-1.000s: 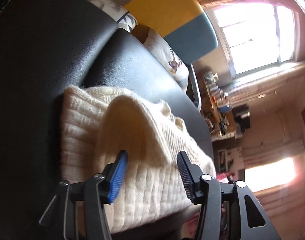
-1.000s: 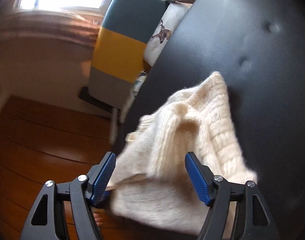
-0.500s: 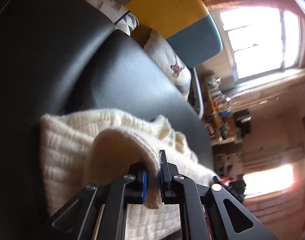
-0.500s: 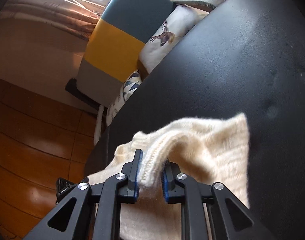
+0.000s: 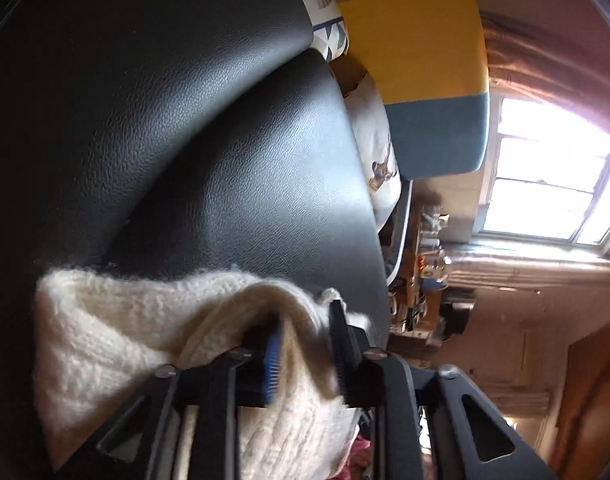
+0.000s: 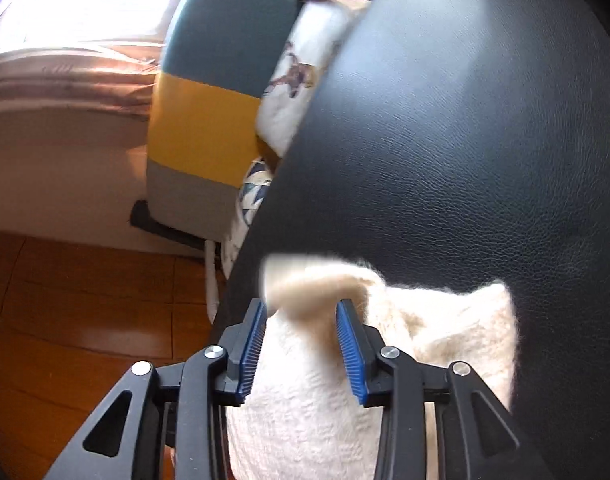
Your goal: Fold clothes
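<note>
readable text: none in either view
cushions (image 6: 293, 80): printed pictures only (animal figure, triangle pattern), no lettering
shelf clutter (image 5: 425, 280): too small and blurred to read
gripper bodies: no markings visible

Both units same build. Left gripper (image 5: 305, 340): black plastic frame, two angled arms with triangular cut-outs, round silver screw heads at the pivots. Fingers (image 5: 272, 364) carry ribbed pads, blue on one side, the other showing black from this angle. Frame edges slightly glossy, picking up window light.

Right gripper (image 6: 301, 332): identical black frame, same triangular cut-outs, four silver screws across the linkage. Both pads (image 6: 351, 356) bright blue with fine horizontal ridges, set in black holders. No cables, labels or markings visible on either. No hand or sleeve in view.
</note>
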Motion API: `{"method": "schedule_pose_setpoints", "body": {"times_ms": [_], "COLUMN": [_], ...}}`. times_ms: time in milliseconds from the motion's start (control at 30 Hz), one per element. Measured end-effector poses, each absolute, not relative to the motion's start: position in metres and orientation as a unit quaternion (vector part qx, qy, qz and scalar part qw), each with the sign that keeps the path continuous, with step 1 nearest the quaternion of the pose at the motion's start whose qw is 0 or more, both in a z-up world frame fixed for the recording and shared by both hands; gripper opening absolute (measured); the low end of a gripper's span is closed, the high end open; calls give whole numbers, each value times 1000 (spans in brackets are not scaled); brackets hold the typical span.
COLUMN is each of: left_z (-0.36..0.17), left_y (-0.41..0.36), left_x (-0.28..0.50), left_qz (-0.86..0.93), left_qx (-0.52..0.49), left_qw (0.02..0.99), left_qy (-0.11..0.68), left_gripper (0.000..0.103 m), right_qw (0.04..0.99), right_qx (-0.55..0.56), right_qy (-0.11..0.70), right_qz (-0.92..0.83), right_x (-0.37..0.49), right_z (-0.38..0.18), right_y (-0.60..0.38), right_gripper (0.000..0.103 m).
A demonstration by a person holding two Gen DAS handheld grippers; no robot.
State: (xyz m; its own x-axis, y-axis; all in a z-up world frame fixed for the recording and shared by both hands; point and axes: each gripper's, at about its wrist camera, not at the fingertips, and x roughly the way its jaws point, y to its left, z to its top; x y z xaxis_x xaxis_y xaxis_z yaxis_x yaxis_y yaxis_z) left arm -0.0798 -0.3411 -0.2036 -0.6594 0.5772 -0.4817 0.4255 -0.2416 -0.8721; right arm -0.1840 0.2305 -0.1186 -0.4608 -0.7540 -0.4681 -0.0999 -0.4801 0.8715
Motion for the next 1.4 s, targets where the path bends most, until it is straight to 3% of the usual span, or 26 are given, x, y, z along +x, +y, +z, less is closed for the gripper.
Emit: {"method": "schedule_pose_setpoints", "body": {"times_ms": [67, 233, 367, 733, 800, 933, 1033, 1233, 1400], "left_z": [-193, -162, -151, -171, -173, -180, -179, -139, -171], "left_y": [-343, -359, -366, -336, -330, -319, -315, -314, -328], "left_x": [-75, -50, -17, 21, 18, 13, 15, 50, 59], "left_qz": [685, 736, 775, 785, 783, 778, 784, 796, 776], "left_qx": [-403, -396, -403, -453, -461, -489, -487, -437, -483], "left_qw": [62, 50, 35, 83, 91, 97, 100, 140, 79], "left_qy": [-604, -546, -486, -414, -407, -383, -371, -396, -396], "left_gripper": [47, 59, 60, 60, 56, 37, 6, 5, 6], "right_qw": [237, 266, 275, 267, 261, 252, 246, 251, 257], "right_qx": [458, 464, 484, 517, 522, 528, 532, 538, 532], "right_qy": [-435, -362, -311, -297, -289, -276, -266, -243, -278], "right_qz": [-738, -764, -770, -757, -759, -762, -765, -767, -757], "right_x": [-172, -130, -92, -67, -67, -69, -70, -68, -69], "right_z": [-107, -87, -88, -108, -110, -114, -114, -117, -124], "right_y": [233, 225, 210, 173, 170, 165, 162, 161, 171], "right_gripper": [45, 50, 50, 50, 50, 50, 50, 50, 50]}}
